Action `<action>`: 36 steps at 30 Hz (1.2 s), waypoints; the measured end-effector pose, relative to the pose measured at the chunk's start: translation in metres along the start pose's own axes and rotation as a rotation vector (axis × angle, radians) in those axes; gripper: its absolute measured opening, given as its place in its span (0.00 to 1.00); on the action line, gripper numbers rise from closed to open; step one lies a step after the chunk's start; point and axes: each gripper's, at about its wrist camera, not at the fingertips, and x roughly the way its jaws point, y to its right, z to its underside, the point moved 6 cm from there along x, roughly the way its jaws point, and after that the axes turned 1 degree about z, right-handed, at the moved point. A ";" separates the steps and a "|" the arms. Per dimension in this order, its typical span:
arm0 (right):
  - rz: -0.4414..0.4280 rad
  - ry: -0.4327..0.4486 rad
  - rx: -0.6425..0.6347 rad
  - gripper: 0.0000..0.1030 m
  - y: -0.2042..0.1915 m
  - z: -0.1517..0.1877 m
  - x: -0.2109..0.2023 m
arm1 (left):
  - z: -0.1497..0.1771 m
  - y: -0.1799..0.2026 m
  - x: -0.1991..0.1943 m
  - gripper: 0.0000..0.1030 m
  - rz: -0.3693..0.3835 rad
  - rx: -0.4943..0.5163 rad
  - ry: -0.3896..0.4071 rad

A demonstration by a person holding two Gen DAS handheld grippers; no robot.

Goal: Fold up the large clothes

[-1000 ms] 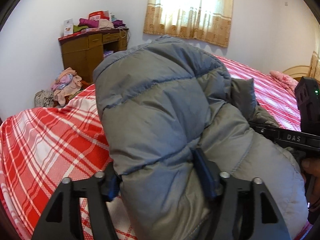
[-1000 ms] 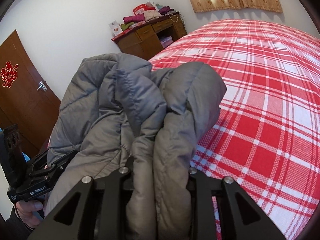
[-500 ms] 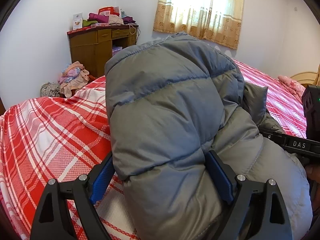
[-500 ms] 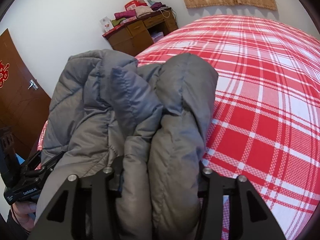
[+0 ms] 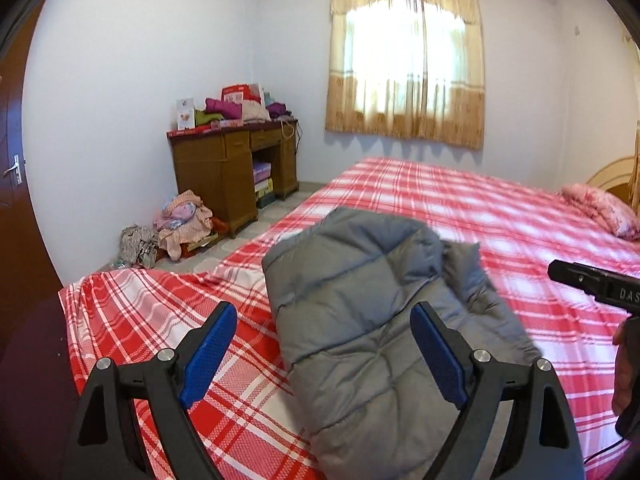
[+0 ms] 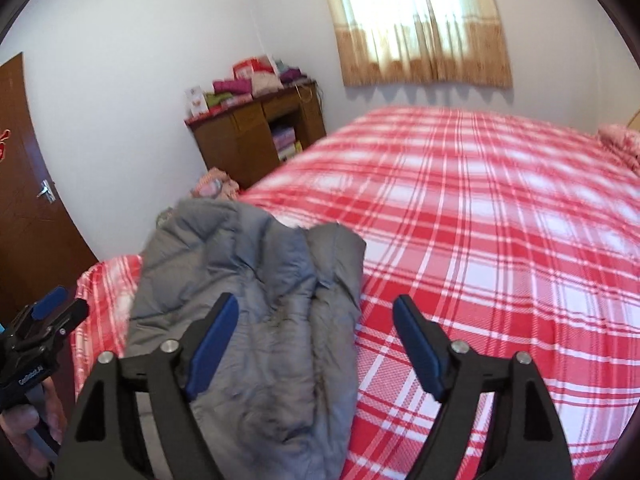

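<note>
Bedroom, white walls; a bed (image 5: 460,208) covered in a red-and-white plaid sheet with a woven, slightly rumpled surface filled most of both views.

The grey puffer jacket (image 5: 360,320) lay folded on the near part of that sheet, close to the bed's left edge. Quilted, matte fabric, stitched into broad padded panels; overall shape a thick, rounded oblong bundle, with a flatter flap sticking out at its far right side. In the right wrist view the same jacket (image 6: 256,304) showed creased, softer folds.

Left gripper (image 5: 320,356): black frame, blue ribbed pads, jaws spread wide. The jacket sat below and between them, pads not pressing it. Right gripper (image 6: 314,344): jaws had just been opening, wide apart now, holding nothing; the jacket lay under its left finger, bare sheet under the right.

Further out: a brown wooden desk (image 5: 232,176) against the wall, heaped with folded textiles and boxes; a loose pile of clothes (image 5: 180,224) on the floor beside it. Beige patterned curtain (image 5: 404,60) over a bright window. Pink pillow (image 5: 600,208) at the bed's far right. Dark wooden door (image 6: 24,200) with a metal handle at left.
</note>
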 end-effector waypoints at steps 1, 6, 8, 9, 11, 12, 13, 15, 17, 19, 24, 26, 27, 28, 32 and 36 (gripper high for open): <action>0.000 0.010 -0.009 0.81 -0.004 0.000 -0.006 | -0.001 0.000 -0.003 0.86 0.006 0.003 0.009; -0.008 0.033 -0.023 0.81 -0.011 0.001 -0.022 | -0.006 0.006 -0.018 0.86 0.012 0.013 0.039; -0.005 0.040 -0.021 0.81 -0.011 0.001 -0.026 | -0.010 0.005 -0.022 0.86 0.018 0.005 0.053; -0.005 0.042 -0.018 0.81 -0.010 0.001 -0.028 | -0.012 0.004 -0.022 0.86 0.015 0.004 0.057; -0.006 0.050 -0.014 0.81 -0.009 0.000 -0.031 | -0.014 0.003 -0.023 0.86 0.012 0.002 0.061; -0.007 0.052 -0.015 0.81 -0.009 0.000 -0.032 | -0.014 0.002 -0.023 0.86 0.010 -0.001 0.061; -0.007 0.053 -0.017 0.81 -0.009 0.001 -0.033 | -0.014 0.002 -0.024 0.86 0.009 -0.004 0.062; -0.008 0.053 -0.022 0.81 -0.010 0.001 -0.033 | -0.014 0.001 -0.024 0.86 0.008 -0.005 0.063; -0.012 0.054 -0.025 0.81 -0.010 0.002 -0.034 | -0.014 0.001 -0.024 0.86 0.007 -0.006 0.066; -0.014 0.055 -0.025 0.82 -0.011 0.003 -0.035 | -0.014 -0.001 -0.024 0.86 0.004 -0.006 0.064; -0.019 0.053 -0.036 0.82 -0.014 0.004 -0.034 | -0.014 -0.002 -0.022 0.86 0.003 -0.007 0.058; -0.020 0.054 -0.036 0.82 -0.014 0.003 -0.035 | -0.014 -0.002 -0.021 0.86 0.005 -0.006 0.057; -0.021 0.054 -0.034 0.82 -0.014 0.004 -0.034 | -0.013 -0.002 -0.021 0.86 0.005 -0.005 0.056; -0.022 0.054 -0.034 0.83 -0.014 0.004 -0.034 | -0.013 -0.001 -0.020 0.86 0.005 -0.004 0.055; -0.025 0.059 -0.038 0.83 -0.016 0.003 -0.036 | -0.013 -0.001 -0.019 0.86 0.005 -0.004 0.054; -0.028 0.068 -0.046 0.83 -0.018 0.001 -0.039 | -0.012 -0.002 -0.018 0.86 0.006 -0.006 0.051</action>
